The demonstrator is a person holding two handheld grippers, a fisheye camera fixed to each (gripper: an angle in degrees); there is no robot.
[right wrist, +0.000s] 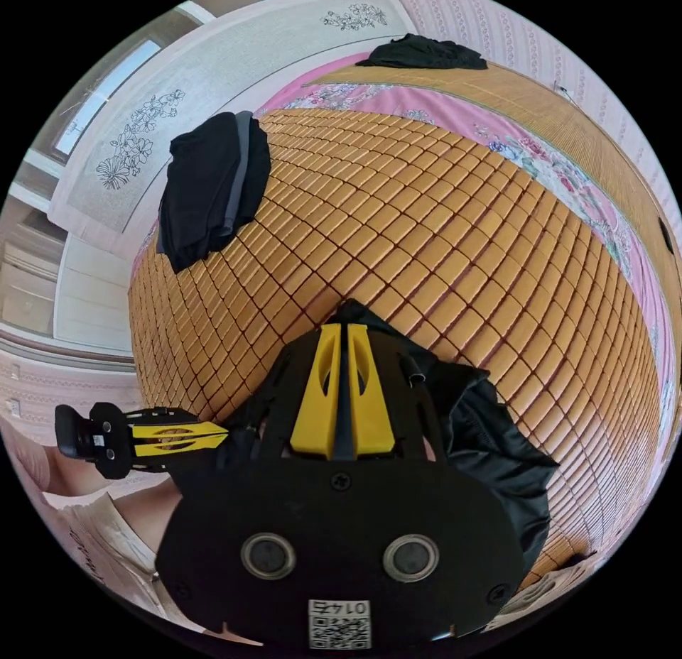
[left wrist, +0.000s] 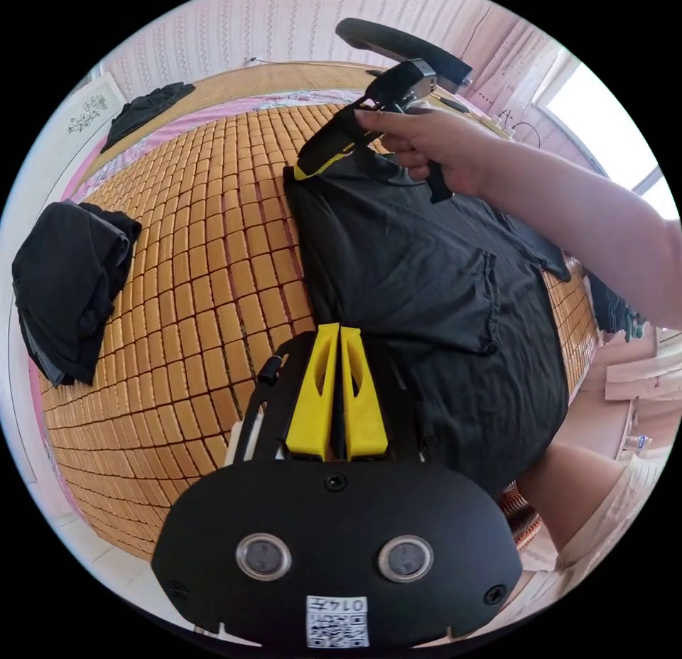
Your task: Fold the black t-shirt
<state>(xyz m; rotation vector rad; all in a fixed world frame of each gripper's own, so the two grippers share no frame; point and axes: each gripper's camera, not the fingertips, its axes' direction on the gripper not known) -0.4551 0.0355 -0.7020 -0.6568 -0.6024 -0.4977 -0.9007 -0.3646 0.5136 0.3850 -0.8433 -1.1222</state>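
Observation:
The black t-shirt (left wrist: 426,282) lies spread on a bamboo mat (left wrist: 213,247), one sleeve folded over its middle. My left gripper (left wrist: 339,329) is shut on the shirt's near edge, yellow jaws pressed together with cloth between them. A hand holds my right gripper (left wrist: 312,167) at the shirt's far corner, shut on the fabric there. In the right gripper view my right gripper (right wrist: 339,327) pinches a peak of the black t-shirt (right wrist: 497,446), which bunches below and to the right. The left gripper (right wrist: 222,435) reaches in from the left at the shirt's edge.
A stack of folded dark clothes (left wrist: 67,290) (right wrist: 206,187) sits near one side of the mat (right wrist: 462,247). Another dark garment (left wrist: 145,109) (right wrist: 419,52) lies on the far wooden edge. A black chair (left wrist: 398,45) stands behind. The person's leg (left wrist: 575,496) is beside the bed.

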